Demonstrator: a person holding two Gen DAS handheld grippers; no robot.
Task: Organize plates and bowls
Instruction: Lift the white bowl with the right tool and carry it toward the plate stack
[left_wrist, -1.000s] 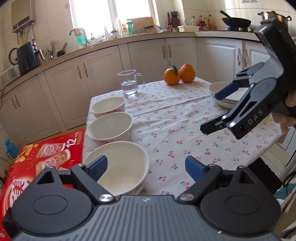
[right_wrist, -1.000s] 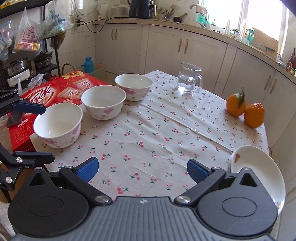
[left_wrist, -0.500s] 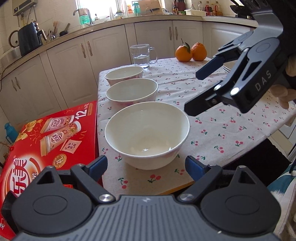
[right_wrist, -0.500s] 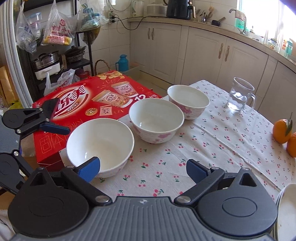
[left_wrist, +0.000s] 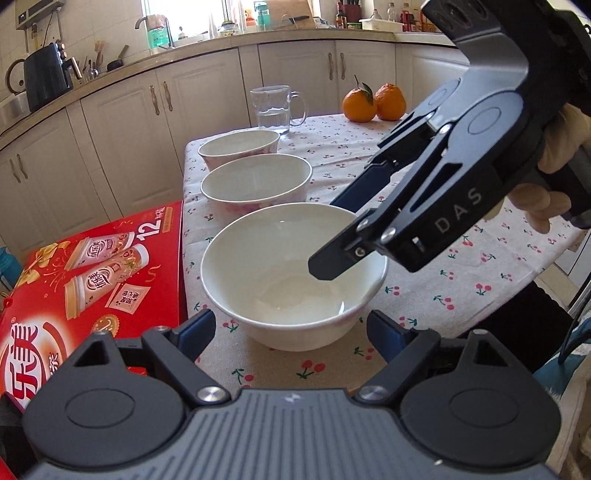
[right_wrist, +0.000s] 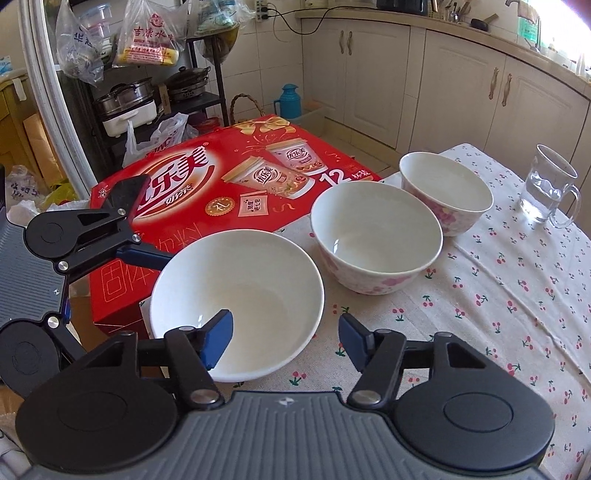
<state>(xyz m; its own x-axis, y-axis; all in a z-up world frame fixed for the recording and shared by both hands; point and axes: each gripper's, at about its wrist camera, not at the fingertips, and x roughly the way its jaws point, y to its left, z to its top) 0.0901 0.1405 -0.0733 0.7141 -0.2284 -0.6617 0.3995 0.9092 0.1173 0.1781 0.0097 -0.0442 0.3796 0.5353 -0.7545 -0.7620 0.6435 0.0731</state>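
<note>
Already at the table's near corner, the right gripper (right_wrist: 284, 341) is closing across the rim of a glossy white ceramic bowl (right_wrist: 236, 295), pads not visibly pressing; the left gripper (left_wrist: 291, 336) closes around its base. Rigid, slick, breakable: grip the rim.

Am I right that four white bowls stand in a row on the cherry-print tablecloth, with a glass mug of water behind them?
Not quite: there are three bowls, not four: the nearest bowl, the middle bowl and the far bowl. The right wrist view shows it. The glass mug does stand behind them.
</note>
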